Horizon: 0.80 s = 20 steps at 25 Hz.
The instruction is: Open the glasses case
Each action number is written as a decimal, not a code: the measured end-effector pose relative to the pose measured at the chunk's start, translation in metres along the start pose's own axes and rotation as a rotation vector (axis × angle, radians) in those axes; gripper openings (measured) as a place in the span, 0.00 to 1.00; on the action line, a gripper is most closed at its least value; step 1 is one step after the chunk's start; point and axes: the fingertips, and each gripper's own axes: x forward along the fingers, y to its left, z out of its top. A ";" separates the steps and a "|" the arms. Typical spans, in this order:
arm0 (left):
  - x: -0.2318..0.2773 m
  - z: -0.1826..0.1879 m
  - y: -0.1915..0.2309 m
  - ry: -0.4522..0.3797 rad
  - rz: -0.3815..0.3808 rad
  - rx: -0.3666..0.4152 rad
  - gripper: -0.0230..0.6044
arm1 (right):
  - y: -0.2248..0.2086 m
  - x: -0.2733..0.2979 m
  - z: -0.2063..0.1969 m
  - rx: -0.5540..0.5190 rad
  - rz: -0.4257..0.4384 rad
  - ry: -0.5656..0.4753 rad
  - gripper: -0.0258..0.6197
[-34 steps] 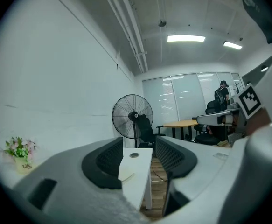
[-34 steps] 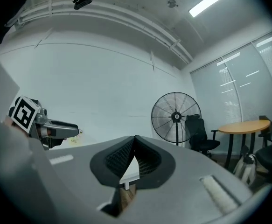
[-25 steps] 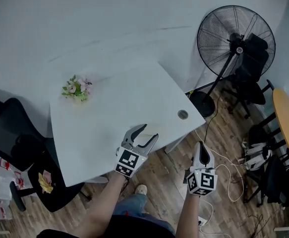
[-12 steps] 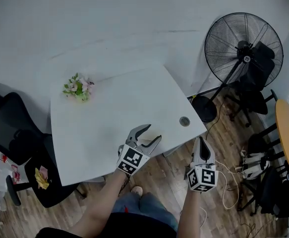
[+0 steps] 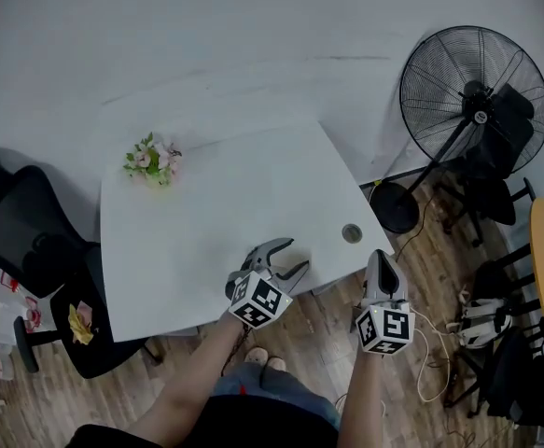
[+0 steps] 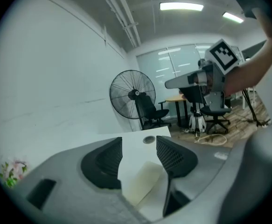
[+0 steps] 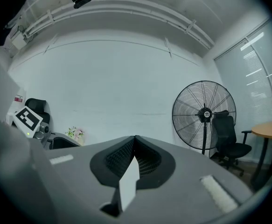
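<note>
A pale cream, flat case (image 6: 144, 181) lies on the white table (image 5: 206, 222) near its front right edge. It shows only in the left gripper view, just below and ahead of my jaws. My left gripper (image 5: 295, 256) hovers over that edge, tilted slightly down, with its jaws wide open (image 6: 139, 143) and nothing between the pads. My right gripper (image 5: 380, 256) hangs beside the table over the wooden floor. It points level, and its tips (image 7: 135, 141) meet with nothing held.
A small bunch of flowers (image 5: 150, 160) stands at the table's far left, and a round cable hole (image 5: 351, 233) is near its right edge. A black floor fan (image 5: 472, 91) and office chairs (image 5: 20, 241) flank the table. Cables (image 5: 430, 343) lie on the floor.
My left gripper has sunk towards the table's front edge, still open. The right gripper has drifted a little alongside the table, still shut.
</note>
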 end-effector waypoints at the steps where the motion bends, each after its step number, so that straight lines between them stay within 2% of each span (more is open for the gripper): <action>1: 0.005 -0.003 -0.005 0.029 -0.003 0.039 0.40 | -0.003 0.001 -0.003 0.003 0.004 0.007 0.06; 7: 0.034 -0.026 -0.032 0.214 -0.036 0.327 0.44 | -0.018 0.005 -0.017 0.020 0.021 0.036 0.06; 12: 0.051 -0.046 -0.046 0.322 -0.055 0.496 0.44 | -0.027 0.004 -0.023 0.025 0.034 0.046 0.06; 15: 0.057 -0.063 -0.049 0.391 -0.054 0.565 0.46 | -0.032 0.002 -0.026 0.031 0.035 0.051 0.06; 20: 0.064 -0.081 -0.047 0.465 -0.059 0.614 0.43 | -0.035 0.000 -0.030 0.042 0.037 0.055 0.06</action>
